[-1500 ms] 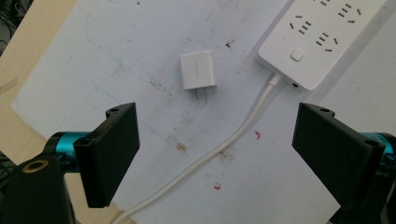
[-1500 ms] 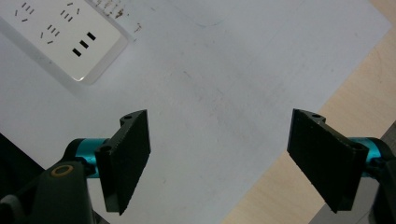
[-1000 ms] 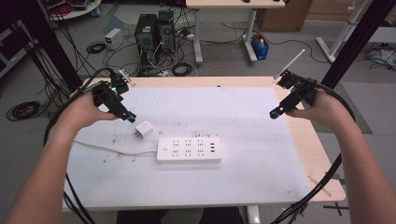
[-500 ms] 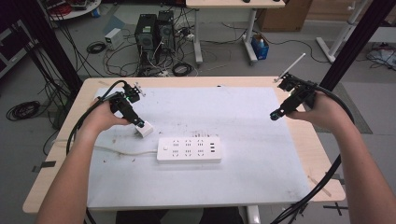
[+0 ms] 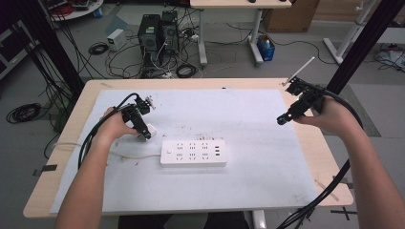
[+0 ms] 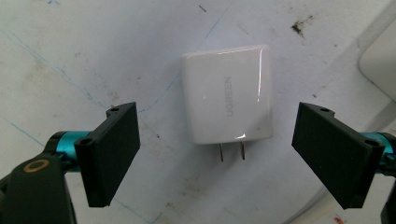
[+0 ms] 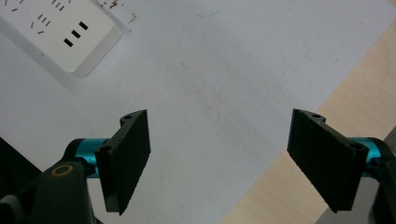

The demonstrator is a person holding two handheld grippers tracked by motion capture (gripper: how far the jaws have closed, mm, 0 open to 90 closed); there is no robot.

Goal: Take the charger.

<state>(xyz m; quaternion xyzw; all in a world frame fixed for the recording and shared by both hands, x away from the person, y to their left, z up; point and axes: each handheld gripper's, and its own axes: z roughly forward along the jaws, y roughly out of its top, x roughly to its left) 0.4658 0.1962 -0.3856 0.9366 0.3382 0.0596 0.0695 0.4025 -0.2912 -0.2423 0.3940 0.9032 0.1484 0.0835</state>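
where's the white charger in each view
High view: the charger lies left of centre, at the left gripper tip, up-left of the power strip.
Left gripper view: centre, between the open jaws, prongs toward the camera.
Right gripper view: not in it.
Shared landmark: the power strip, at the right edge and top left.

A wooden worktop [image 5: 334, 157] carries a white sheet [image 5: 248, 191], scuffed and marked with dark specks. On the grey floor beyond it stand two black computer towers [image 5: 157, 31] among tangled cables [image 5: 186, 69]. A small white box [image 5: 116, 38] sits to their left, a blue container [image 5: 265, 47] to their right. A cable coil [image 5: 21, 113] lies at far left.
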